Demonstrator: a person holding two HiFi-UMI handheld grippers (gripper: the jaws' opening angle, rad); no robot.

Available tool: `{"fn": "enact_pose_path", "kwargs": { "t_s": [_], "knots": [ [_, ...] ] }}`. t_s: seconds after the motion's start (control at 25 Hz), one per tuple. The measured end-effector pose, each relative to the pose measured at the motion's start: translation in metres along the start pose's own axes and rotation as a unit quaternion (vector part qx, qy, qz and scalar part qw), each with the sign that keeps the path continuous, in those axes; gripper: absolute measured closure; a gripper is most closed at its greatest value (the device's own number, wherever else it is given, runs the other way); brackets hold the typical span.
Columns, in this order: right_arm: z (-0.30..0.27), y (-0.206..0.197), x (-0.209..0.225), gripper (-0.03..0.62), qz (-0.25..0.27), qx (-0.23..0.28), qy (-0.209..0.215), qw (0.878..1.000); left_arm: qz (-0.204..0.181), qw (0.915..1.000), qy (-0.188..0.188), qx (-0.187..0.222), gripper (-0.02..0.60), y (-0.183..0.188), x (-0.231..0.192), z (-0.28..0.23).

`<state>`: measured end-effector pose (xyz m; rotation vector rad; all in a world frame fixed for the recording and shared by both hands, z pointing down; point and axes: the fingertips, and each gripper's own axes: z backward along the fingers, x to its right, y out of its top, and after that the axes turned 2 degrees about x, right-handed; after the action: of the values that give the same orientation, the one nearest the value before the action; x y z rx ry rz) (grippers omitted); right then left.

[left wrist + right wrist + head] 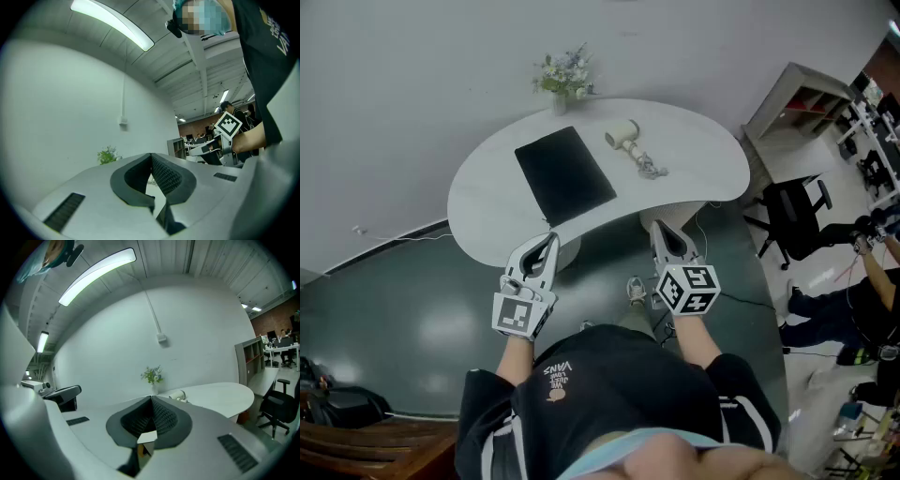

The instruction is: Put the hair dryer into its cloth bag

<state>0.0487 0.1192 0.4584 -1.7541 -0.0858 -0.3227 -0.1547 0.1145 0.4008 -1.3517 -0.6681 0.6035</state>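
Not started yet, looks like. Holding left claw (550, 239) and right claw (657, 227) pressed together, empty, short of the tabletop (703, 161), presumably just staging. Can see hair dryer (624, 136) lying up there just beside the flat cloth bag (564, 174).

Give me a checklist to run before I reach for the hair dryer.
1. The hair dryer lies unobstructed on the table: ok.
2. The bag lies flat, apart from the hair dryer: ok.
3. The bag's mouth is open: cannot tell.
4. The left gripper has its jaws apart for a grasp: not ok, shut and empty.
5. The right gripper has its jaws apart: not ok, shut and empty.
6. Both grippers are over the table: not ok, both short of its near edge.
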Motion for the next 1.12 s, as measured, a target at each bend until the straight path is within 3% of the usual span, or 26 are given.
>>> {"fn": "enact_pose_path", "kwargs": {
  "t_s": [0.36, 0.8, 0.96, 1.12],
  "knots": [
    [-0.011, 0.007, 0.0, 0.551, 0.004, -0.003, 0.004, 1.0, 0.006, 0.9999, -0.008, 0.007, 0.561, 0.007, -0.003, -0.009],
    [-0.062, 0.021, 0.036, 0.543, 0.022, -0.015, 0.018, 0.999, 0.02, 0.9996, 0.018, -0.003, 0.558, -0.013, -0.021, -0.064],
    [-0.089, 0.018, 0.054, 0.437, 0.027, -0.039, 0.035, 0.998, 0.027, 0.9992, 0.025, -0.014, 0.557, -0.025, -0.024, -0.091],
    [-0.113, 0.012, 0.076, 0.434, 0.026, -0.055, 0.046, 0.997, 0.029, 0.9987, 0.035, -0.024, 0.554, -0.039, -0.027, -0.116]
  ]
}}
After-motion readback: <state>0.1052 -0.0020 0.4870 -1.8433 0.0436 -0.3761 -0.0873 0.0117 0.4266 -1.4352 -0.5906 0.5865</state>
